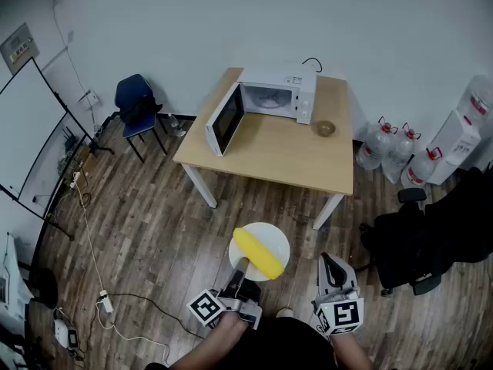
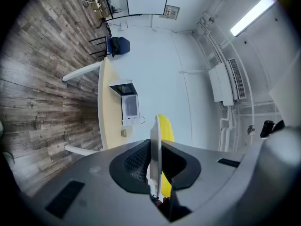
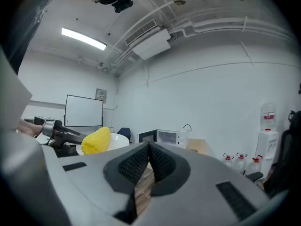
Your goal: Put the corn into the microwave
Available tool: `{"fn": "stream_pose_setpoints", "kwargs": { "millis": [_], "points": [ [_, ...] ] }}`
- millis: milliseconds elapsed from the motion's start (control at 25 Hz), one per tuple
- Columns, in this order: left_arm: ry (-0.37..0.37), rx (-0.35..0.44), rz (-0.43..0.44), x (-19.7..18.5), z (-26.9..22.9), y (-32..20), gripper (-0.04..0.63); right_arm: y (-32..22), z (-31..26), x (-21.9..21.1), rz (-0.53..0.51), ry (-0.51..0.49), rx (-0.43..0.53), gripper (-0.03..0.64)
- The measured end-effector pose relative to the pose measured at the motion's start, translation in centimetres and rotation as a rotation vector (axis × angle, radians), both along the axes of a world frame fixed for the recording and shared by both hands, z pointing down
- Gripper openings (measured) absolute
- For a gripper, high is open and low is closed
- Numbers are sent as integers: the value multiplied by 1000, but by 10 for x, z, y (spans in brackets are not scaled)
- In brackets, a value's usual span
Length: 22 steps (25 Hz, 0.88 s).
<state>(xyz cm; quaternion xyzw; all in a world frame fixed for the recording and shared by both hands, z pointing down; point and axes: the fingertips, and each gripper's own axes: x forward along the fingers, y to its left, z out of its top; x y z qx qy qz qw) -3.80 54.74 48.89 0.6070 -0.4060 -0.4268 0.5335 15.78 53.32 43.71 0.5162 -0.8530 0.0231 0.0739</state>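
Two handheld grippers show at the bottom edge of the head view, held by a person standing on a wood-plank floor. The left gripper (image 1: pixel 240 268) pinches the rim of a round white plate (image 1: pixel 279 239). A yellow cob of corn (image 1: pixel 259 254) lies on that plate, low in the centre of the frame. The right gripper (image 1: pixel 330 265), at lower right, has its jaws pressed together with nothing between them.

Higher in the frame, well apart from the plate, stands a light wooden table (image 1: pixel 285 153). On its far side, near the white wall, sits a white microwave (image 1: pixel 281 95). Its dark-windowed door (image 1: pixel 225 120) is swung wide open toward the left, and the cavity looks empty. A small brown bowl (image 1: pixel 326 128) rests on the table to the microwave's right.

By the look of it, the corn is already lifted and the microwave door is open. What is left is to carry the corn to the table and place it inside.
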Motion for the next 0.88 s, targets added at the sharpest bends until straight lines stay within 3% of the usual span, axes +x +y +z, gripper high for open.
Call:
{"fn": "stream_pose_setpoints", "kwargs": {
  "millis": [520,880],
  "points": [
    [13,-10,-71,14,8,-16,29,-18,21,32,-51,-8,-41,60],
    [-4,-2,-70,0,20,-70,29,-57,33,14,-70,-4,-41,60]
  ]
}}
